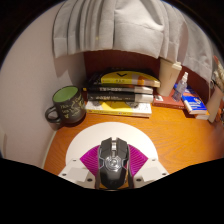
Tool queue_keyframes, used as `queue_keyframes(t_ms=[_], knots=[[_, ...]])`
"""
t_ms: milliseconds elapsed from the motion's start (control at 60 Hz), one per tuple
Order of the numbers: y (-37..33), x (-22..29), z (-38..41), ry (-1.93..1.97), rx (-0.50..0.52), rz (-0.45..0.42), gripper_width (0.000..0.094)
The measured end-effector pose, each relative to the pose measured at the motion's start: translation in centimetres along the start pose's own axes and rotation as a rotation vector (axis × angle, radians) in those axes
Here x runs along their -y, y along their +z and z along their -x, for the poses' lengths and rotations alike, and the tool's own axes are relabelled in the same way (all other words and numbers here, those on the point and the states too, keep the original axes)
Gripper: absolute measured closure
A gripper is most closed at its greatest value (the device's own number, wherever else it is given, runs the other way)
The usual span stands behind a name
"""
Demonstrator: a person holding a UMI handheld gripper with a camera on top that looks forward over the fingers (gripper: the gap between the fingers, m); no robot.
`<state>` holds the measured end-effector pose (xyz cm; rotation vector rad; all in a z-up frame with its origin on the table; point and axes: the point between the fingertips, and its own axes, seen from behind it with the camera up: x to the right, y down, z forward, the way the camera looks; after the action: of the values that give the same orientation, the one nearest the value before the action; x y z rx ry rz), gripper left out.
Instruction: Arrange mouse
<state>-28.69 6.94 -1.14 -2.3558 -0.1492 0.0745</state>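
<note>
Smooth rounded black mouse [113, 163] between claw [113, 166] pads, wooden desk [175, 135]

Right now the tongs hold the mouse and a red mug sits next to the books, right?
Not quite. The mug is green, not red, as the gripper view shows. The rest is right: the tongs hold the mouse, and the mug sits next to the books.

A dark mouse [113, 160] of matt plastic is seen on a smooth white pad [75, 150]. The desk [185, 140] is finished in smooth orange-brown wood. A glossy green mug [67, 105] and grey cloth curtain [120, 25] are shown.
</note>
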Motion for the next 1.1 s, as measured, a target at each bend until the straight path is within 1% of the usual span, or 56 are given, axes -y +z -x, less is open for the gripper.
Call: queue_keyframes(t_ms=[100, 150, 183, 233, 267, 383, 517, 617, 700, 883, 967, 1100], knots=[[0.1, 0.1, 0.0, 0.020, 0.000, -0.004, 0.0453], [0.1, -0.1, 0.0, 0.026, 0.006, 0.011, 0.0385], [-0.2, -0.2, -0.1, 0.032, 0.009, 0.024, 0.0294], [-1.0, 0.1, -0.5, 0.030, 0.018, 0.026, 0.0129], [-1.9, 0.7, -0.8, 0.029, 0.022, 0.013, 0.0066], [-6.5, 3.5, -2.9, 0.017, 0.030, -0.059, 0.0060], [-13.9, 6.2, -6.6, 0.016, 0.054, -0.135, 0.0060], [-19.7, 6.9, -10.9, 0.020, 0.041, -0.191, 0.0062], [-23.7, 6.2, -14.6, 0.034, 0.024, -0.213, 0.0076], [-30.4, 2.3, -21.3, 0.059, 0.010, -0.227, 0.0079], [-32.4, 0.3, -23.2, 0.050, -0.004, -0.239, 0.0079], [-35.0, -2.2, -25.0, 0.051, -0.002, -0.226, 0.0081]])
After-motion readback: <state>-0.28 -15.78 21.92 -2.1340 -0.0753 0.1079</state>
